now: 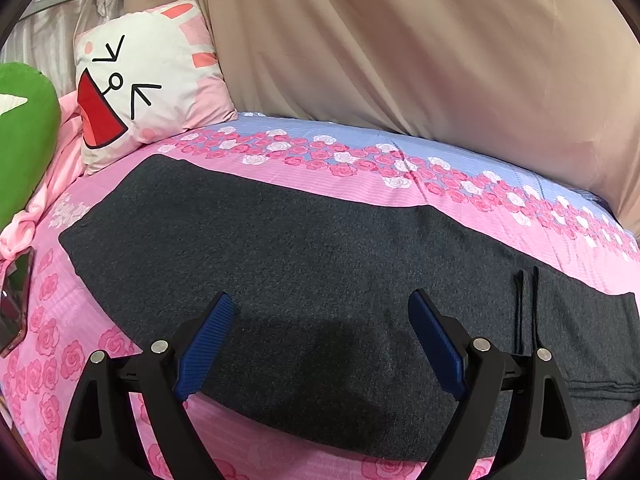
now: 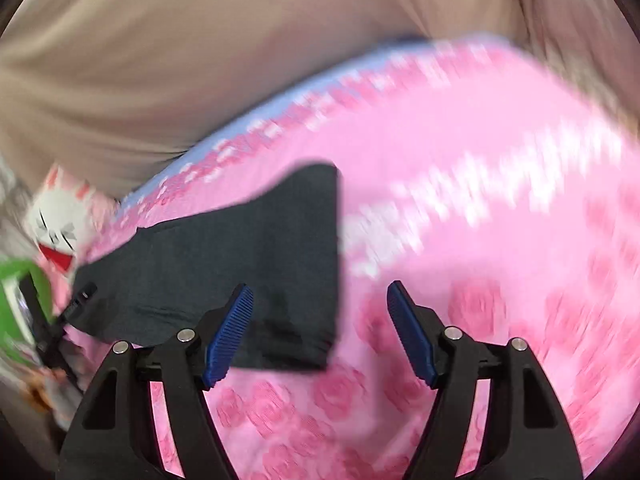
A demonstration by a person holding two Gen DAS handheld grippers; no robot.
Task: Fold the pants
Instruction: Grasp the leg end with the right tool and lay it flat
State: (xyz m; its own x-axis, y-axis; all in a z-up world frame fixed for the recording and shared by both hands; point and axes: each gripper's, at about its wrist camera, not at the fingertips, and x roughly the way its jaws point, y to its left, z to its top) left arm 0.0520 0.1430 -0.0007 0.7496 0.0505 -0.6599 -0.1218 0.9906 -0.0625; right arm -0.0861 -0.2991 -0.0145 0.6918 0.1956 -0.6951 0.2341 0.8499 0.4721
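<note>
Bed covered with pink rose-print bedsheet (image 1: 348,184), blue band along far edge. Beige draped cloth backdrop (image 1: 400,48) behind bed. White-and-pink cartoon rabbit cushion (image 1: 140,84) at head end; green plush cushion (image 1: 24,136) beside it. Lighting even, diffuse.

2 wrist views, angled down, sharing pants (image 1: 320,264)
</note>
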